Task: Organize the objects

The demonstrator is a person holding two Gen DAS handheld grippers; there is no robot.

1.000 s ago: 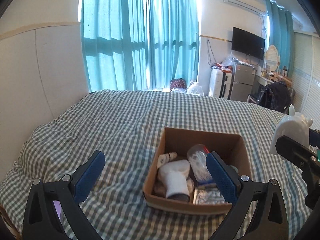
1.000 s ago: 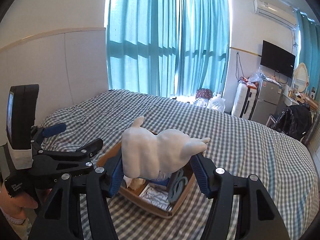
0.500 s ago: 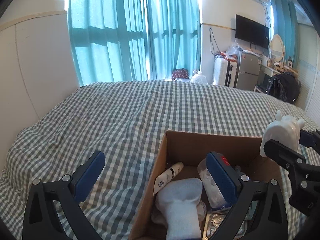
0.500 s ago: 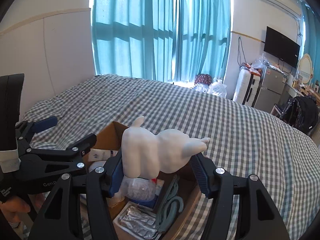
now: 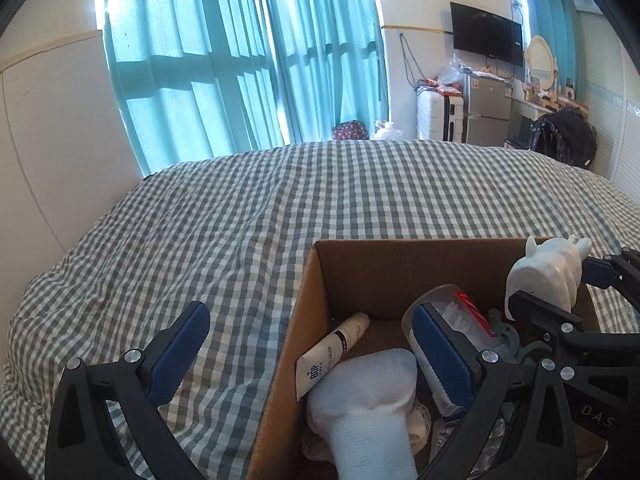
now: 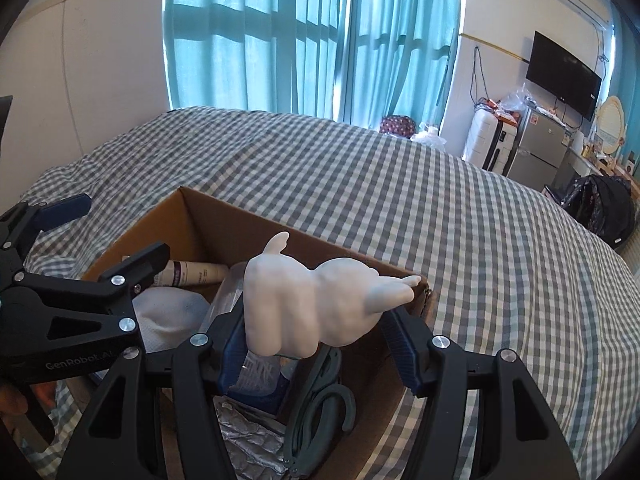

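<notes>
Right tool (image 6: 316,344) is clutching our white figurine (image 6: 316,304) above the crowded cardboard box (image 6: 224,220), where we are risking it toppling off the clutter.

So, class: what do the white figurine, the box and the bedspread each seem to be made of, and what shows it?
Figurine: probably plaster or unglazed ceramic; matte, chalky white, with soft rounded lumps and no shine. Hard plastic is possible.
Box: corrugated cardboard; flat brown walls with a thin raw top edge and folded corner.
Bedspread: woven fabric, likely cotton; green-and-white check that wrinkles and drapes softly.
</notes>
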